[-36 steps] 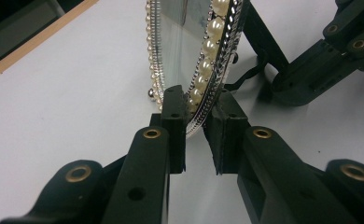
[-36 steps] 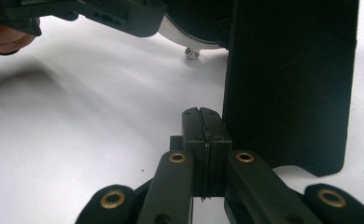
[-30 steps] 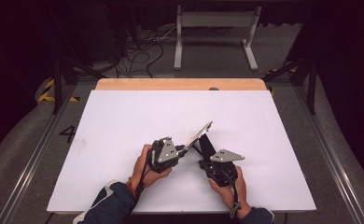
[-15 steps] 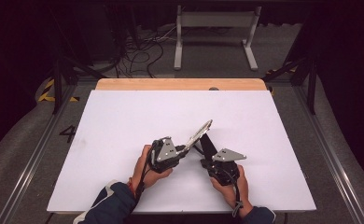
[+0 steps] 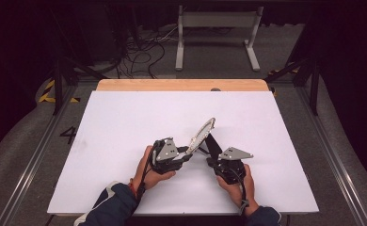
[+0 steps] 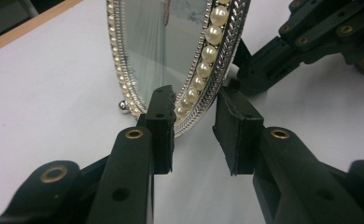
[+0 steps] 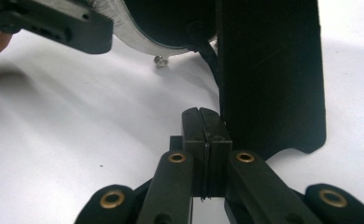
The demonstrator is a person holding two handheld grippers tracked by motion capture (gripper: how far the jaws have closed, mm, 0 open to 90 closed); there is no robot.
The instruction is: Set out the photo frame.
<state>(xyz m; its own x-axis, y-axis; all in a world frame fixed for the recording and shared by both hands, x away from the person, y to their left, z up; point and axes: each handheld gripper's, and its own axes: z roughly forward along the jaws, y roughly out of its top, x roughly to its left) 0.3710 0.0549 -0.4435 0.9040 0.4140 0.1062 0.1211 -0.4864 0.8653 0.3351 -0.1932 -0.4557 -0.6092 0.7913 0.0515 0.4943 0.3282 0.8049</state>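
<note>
White board is covering the table, with a wooden strip running along its twelve o'clock edge and dark floor lying beyond. Near the board's six o'clock side, the left gripper is standing with its jaws spread; they have just been opening, and the pearl-trimmed rim of an oval mirror is sitting between them, one pad touching, the other clear. At its three o'clock the right gripper is keeping its jaws pressed together, nothing between them, just beside the mirror's black stand. In the high view the mirror is leaning tilted between both grippers, with wide bare board lying open toward nine, twelve and three o'clock.
</note>
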